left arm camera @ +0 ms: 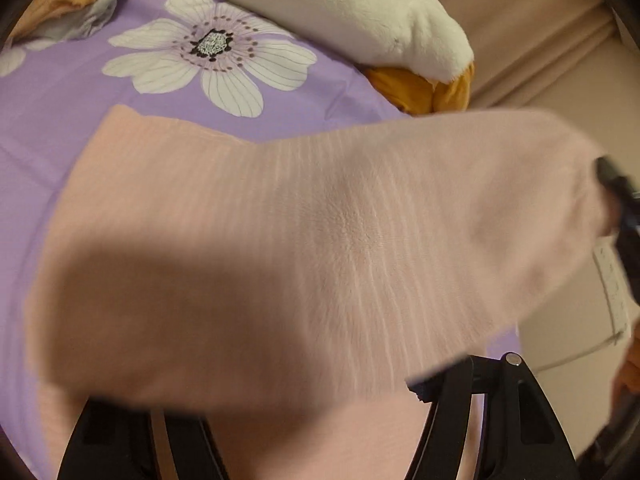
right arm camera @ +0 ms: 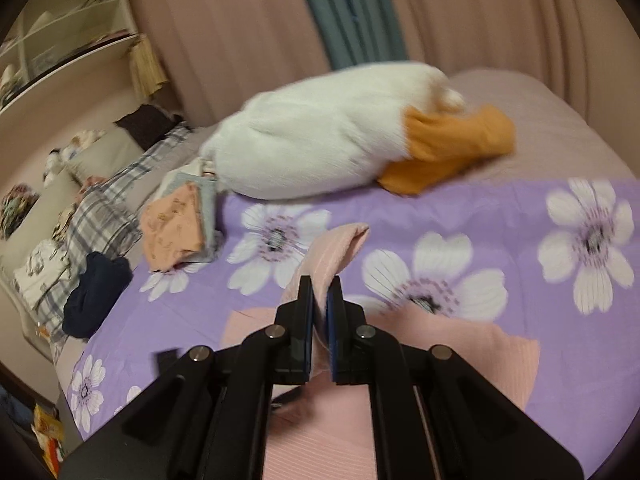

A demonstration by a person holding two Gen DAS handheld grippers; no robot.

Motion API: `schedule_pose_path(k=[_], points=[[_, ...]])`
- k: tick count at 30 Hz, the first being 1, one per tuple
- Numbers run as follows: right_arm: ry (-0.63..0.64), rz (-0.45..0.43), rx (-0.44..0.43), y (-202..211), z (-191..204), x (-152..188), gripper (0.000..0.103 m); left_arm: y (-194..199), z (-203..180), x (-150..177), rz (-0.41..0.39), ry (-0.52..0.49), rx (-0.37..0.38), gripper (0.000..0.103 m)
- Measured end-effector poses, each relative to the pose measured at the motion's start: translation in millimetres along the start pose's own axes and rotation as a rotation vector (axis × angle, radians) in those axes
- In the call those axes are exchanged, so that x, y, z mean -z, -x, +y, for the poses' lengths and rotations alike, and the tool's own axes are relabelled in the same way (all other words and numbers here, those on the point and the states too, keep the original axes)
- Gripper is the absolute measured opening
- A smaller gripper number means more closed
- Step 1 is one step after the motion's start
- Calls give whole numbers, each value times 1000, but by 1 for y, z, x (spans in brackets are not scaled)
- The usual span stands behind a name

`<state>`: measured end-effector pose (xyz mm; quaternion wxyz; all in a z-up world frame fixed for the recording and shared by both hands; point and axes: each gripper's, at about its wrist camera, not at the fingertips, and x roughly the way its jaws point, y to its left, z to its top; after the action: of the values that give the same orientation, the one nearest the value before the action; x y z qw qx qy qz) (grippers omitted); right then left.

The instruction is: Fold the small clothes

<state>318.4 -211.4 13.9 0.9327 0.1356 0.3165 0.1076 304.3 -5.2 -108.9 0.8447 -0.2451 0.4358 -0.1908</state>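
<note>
A pale pink ribbed garment (left arm camera: 304,248) lies over the purple flowered sheet (left arm camera: 60,92) and covers my left gripper's fingers, so its jaws are hidden; only the black arms (left arm camera: 500,420) show at the bottom. In the right wrist view my right gripper (right arm camera: 320,304) is shut on a raised fold of the pink garment (right arm camera: 332,252), with the rest of it (right arm camera: 460,344) spread on the sheet (right arm camera: 500,208) below. The right gripper's black tip shows at the left view's right edge (left arm camera: 616,184), holding the cloth's corner.
A white plush toy with orange feet (right arm camera: 320,144) lies at the back of the bed. A stack of folded clothes (right arm camera: 176,228) sits at its left. A dark garment (right arm camera: 96,292) and plaid cloth (right arm camera: 100,216) lie at the left edge. Curtains hang behind.
</note>
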Motion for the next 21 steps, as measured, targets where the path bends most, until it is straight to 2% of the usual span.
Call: schedule_pose_path(k=[5, 10, 13, 16, 17, 19, 21], points=[[-112, 47, 48, -4, -55, 32, 7, 25, -2, 16, 55, -91, -19, 68], [-179, 225, 152, -36, -106, 92, 11, 58, 26, 30, 69, -109, -69, 68], [-208, 312, 220, -52, -123, 114, 16, 76, 39, 28, 54, -101, -89, 68], [-213, 245, 237, -39, -125, 108, 32, 86, 38, 19, 22, -98, -73, 68], [-191, 192, 261, -28, -120, 103, 34, 87, 36, 15, 7, -106, -70, 68], [-181, 131, 198, -16, -113, 100, 33, 83, 30, 9, -4, -128, -64, 68], [-172, 132, 139, -15, -107, 102, 31, 70, 26, 3, -3, -143, -75, 68]])
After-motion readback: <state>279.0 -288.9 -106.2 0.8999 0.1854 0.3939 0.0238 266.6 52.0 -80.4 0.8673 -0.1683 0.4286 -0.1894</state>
